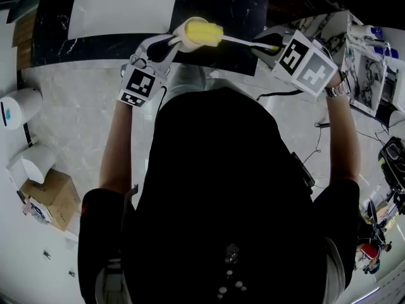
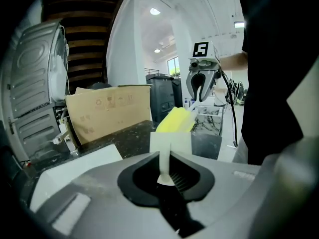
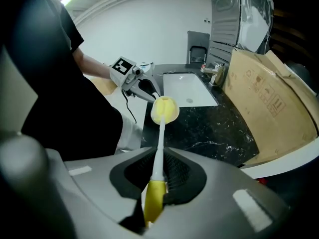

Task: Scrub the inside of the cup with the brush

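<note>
My left gripper [image 1: 169, 46] is shut on the handle of a small white cup [image 1: 182, 38], holding it above the edge of the counter. The left gripper view shows the cup [image 2: 171, 143] just beyond the jaws [image 2: 167, 176], its handle pinched between them. The brush's yellow sponge head [image 1: 204, 31] sticks halfway out of the cup's mouth [image 2: 174, 121]. My right gripper [image 1: 264, 46] is shut on the brush's thin white handle [image 1: 243, 42]. In the right gripper view the yellow grip [image 3: 154, 198] sits between the jaws [image 3: 157, 183], and the sponge [image 3: 164, 109] meets the cup held by the left gripper [image 3: 137, 81].
A black marble counter [image 1: 240, 11] with a white sink basin [image 1: 123, 5] and faucet [image 3: 212, 72] lies below the cup. A big cardboard sheet [image 3: 269, 108] leans behind the counter. A cardboard box [image 1: 50, 198] and white bins [image 1: 19, 106] stand on the floor at left.
</note>
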A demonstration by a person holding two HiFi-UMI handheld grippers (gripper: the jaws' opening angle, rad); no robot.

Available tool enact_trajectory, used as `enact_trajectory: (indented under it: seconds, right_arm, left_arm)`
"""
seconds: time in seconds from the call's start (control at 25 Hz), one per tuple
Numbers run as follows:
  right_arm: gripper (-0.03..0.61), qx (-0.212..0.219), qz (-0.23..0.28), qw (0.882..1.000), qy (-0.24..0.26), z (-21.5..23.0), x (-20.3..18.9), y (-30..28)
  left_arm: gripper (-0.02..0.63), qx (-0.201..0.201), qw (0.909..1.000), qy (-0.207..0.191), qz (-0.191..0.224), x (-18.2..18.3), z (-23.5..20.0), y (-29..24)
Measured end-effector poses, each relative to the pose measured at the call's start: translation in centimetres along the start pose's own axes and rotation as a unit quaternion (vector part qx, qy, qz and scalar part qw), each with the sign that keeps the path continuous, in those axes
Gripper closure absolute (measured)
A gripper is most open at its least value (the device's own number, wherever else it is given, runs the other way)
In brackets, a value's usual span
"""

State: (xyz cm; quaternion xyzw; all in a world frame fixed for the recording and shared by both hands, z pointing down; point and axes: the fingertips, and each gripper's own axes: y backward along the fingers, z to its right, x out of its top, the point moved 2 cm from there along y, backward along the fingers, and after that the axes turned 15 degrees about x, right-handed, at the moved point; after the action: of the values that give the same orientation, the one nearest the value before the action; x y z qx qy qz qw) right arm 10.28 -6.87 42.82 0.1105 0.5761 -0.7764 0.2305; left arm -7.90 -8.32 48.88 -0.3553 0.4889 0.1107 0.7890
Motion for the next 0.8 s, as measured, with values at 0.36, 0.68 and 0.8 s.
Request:
enact_trajectory:
  seconds: [0.36, 0.68, 0.8]
  right_arm:
    - [0.537, 0.005, 0.098, 0.994, -0.045, 0.1, 0.0, 1.0]
    - [0.537, 0.001, 0.166, 0.982, -0.096, 0.4, -0.9, 2.0]
    - [0.537, -0.024, 0.191, 0.974, -0.116, 1.3, -1.1, 2.4]
  left_arm:
    - [0.568, 0.025, 0.9977, 0.062, 0.009, -0.7, -0.2, -0.4]
    - [0.568, 0.043, 0.9943, 0.095, 0.02, -0.2, 0.2, -2.3]
    - [0.568, 0.047, 0.9926, 0.11, 0.021, -0.2, 0.2, -3.1]
